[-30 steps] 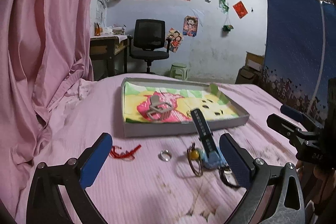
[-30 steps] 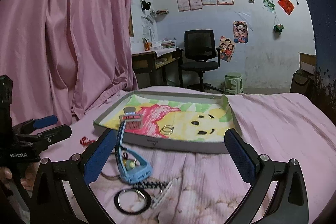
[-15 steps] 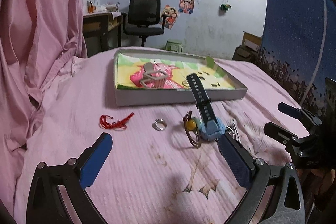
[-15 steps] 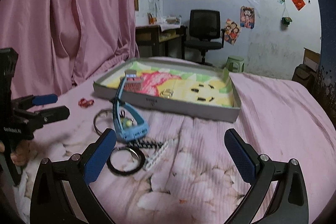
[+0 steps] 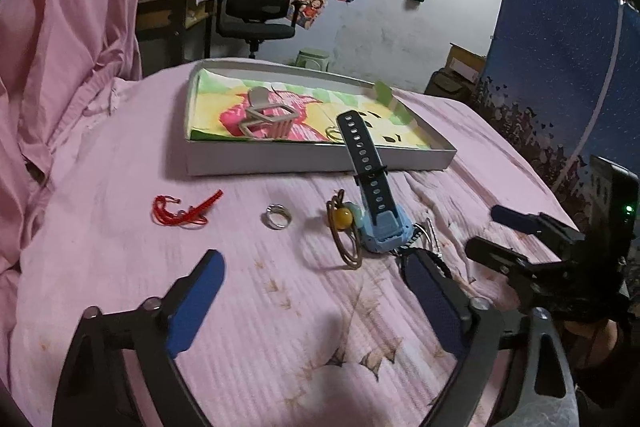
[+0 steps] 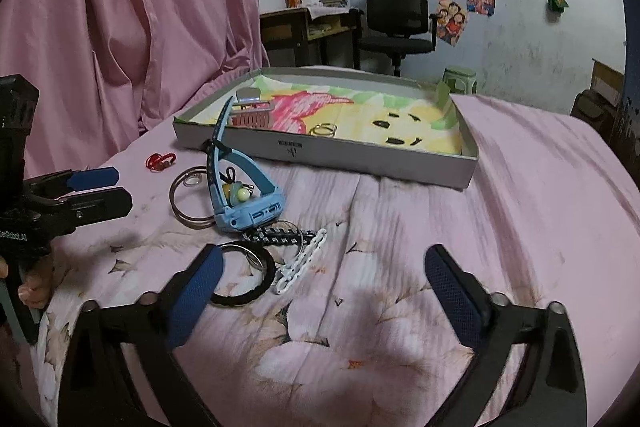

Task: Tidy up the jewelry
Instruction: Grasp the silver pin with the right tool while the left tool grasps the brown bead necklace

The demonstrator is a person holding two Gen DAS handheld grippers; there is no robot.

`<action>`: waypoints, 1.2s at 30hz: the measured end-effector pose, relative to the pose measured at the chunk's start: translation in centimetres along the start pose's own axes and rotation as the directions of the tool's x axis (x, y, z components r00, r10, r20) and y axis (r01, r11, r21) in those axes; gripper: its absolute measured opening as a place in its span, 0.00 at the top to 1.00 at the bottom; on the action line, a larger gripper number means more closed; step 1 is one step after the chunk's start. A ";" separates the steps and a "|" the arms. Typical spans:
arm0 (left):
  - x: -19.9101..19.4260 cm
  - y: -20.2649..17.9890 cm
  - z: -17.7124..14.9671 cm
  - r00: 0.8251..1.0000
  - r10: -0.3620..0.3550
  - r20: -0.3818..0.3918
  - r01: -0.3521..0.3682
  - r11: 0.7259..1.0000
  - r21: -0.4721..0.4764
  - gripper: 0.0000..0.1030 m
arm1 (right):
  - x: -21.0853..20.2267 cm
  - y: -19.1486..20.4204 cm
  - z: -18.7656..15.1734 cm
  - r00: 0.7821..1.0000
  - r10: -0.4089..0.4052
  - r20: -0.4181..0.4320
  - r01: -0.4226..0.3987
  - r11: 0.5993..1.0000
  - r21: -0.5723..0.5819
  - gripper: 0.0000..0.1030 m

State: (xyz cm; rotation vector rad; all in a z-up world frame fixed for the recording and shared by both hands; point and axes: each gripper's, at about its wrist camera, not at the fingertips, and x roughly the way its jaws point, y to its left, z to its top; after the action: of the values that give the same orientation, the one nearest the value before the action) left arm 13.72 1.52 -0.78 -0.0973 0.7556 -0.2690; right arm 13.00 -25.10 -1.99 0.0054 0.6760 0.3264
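Loose jewellery lies on the pink bedspread in front of a shallow grey tray (image 5: 320,163) (image 6: 360,155) lined with a cartoon picture. From left to right I see a red string bracelet (image 5: 180,213) (image 6: 160,161), a silver ring (image 5: 277,221), a brown bangle with a yellow bead (image 5: 344,227) and a blue watch (image 5: 376,211) (image 6: 244,203). A black hoop (image 6: 244,279), a white chain (image 6: 302,263) and a braided band (image 6: 276,237) lie near my right gripper (image 6: 326,279). My left gripper (image 5: 314,291) hovers short of the ring. Both jaws are closing with nothing between them.
Inside the tray sit a grey hair claw (image 5: 266,119) (image 6: 250,113) and a pair of gold rings (image 5: 332,133) (image 6: 324,130). A pink curtain (image 6: 120,7) hangs on the left, and a desk and office chair (image 5: 258,7) stand beyond the bed. A blue panel (image 5: 560,67) stands at the right.
Both grippers have tipped downward and sunk toward the bedspread, so the jewellery now sits closer ahead. The fingers of each stand a little nearer together than before.
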 end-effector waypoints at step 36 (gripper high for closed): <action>3.4 -0.1 0.6 0.985 -0.133 -0.110 0.124 0.989 -0.084 0.95 | 5.9 -0.5 0.1 0.976 0.123 -0.179 -0.092 0.981 0.173 0.91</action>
State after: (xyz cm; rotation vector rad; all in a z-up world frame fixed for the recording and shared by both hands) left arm 16.54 0.47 -2.59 -0.2060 0.8761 -0.3712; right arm 17.49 -23.76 -5.63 0.1699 0.8920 0.3780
